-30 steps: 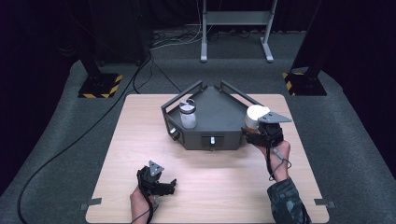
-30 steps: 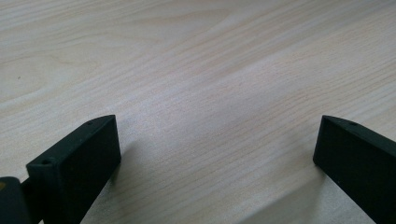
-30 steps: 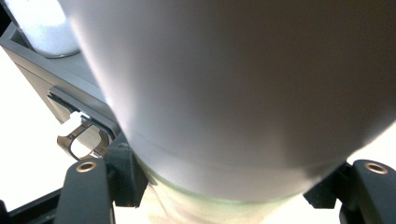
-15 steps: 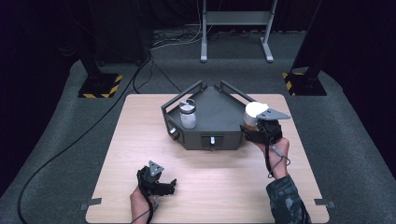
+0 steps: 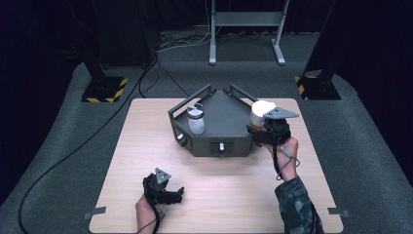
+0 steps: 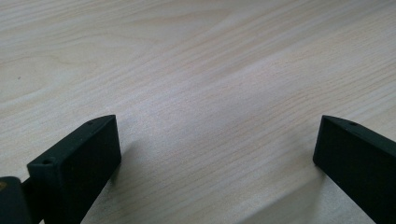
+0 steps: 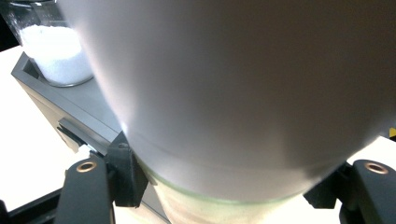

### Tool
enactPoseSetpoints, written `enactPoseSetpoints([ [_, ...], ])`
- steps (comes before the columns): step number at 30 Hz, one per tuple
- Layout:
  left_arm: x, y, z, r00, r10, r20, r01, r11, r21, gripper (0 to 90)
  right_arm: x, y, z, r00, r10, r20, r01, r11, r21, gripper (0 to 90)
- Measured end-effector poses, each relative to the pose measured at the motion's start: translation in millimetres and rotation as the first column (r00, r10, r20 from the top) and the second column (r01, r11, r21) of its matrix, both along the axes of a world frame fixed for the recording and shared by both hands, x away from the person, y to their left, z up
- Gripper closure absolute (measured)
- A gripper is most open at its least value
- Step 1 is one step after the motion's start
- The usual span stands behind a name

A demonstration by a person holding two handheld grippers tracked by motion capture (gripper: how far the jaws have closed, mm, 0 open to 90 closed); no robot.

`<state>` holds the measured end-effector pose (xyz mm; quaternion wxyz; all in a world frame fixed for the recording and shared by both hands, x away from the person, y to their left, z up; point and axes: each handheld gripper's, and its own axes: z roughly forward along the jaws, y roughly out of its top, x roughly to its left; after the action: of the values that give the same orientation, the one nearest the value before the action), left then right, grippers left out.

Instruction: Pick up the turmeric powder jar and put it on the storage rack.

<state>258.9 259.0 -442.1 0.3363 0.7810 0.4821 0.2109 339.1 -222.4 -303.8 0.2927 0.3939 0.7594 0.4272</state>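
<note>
A dark grey tray-like stand (image 5: 221,129) sits at the middle of the table, with a glass jar of white powder (image 5: 195,118) on its left side. My right gripper (image 5: 260,130) is shut on a white-lidded jar (image 5: 260,113) at the stand's right corner. In the right gripper view that jar (image 7: 233,84) looms very close between the jaws, and the powder jar (image 7: 56,46) stands farther back on the stand (image 7: 70,105). My left gripper (image 5: 176,195) rests open near the table's front edge. Bare wood lies between its jaws in the left gripper view (image 6: 215,140).
The wooden table (image 5: 146,146) stands on grey carpet. The stand has a small knob (image 5: 221,146) on its front face. Behind the table are a metal frame's legs (image 5: 243,29), cables (image 5: 146,73) and two posts with striped bases (image 5: 103,90).
The right gripper with the white-lidded jar has shifted slightly left and toward the stand's right corner. The left gripper has not moved.
</note>
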Motion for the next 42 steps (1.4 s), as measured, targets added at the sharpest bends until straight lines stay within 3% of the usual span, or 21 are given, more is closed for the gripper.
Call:
enactPoseSetpoints([
  [31, -0.6, -0.4, 0.0, 1.0000, -0.002, 0.003, 0.002, 1.0000, 0.004, 1.0, 33.0, 22.0, 3.1, 0.9989, 0.025, -0.039, -0.026, 1.000, -0.011, 30.5],
  [42, -0.8, -0.5, -0.3, 1.0000, 0.000, 0.005, 0.000, 1.0000, 0.002, 1.0, 40.5, 25.4, 2.3, 0.9983, 0.034, -0.048, -0.034, 0.999, 0.009, 30.5],
])
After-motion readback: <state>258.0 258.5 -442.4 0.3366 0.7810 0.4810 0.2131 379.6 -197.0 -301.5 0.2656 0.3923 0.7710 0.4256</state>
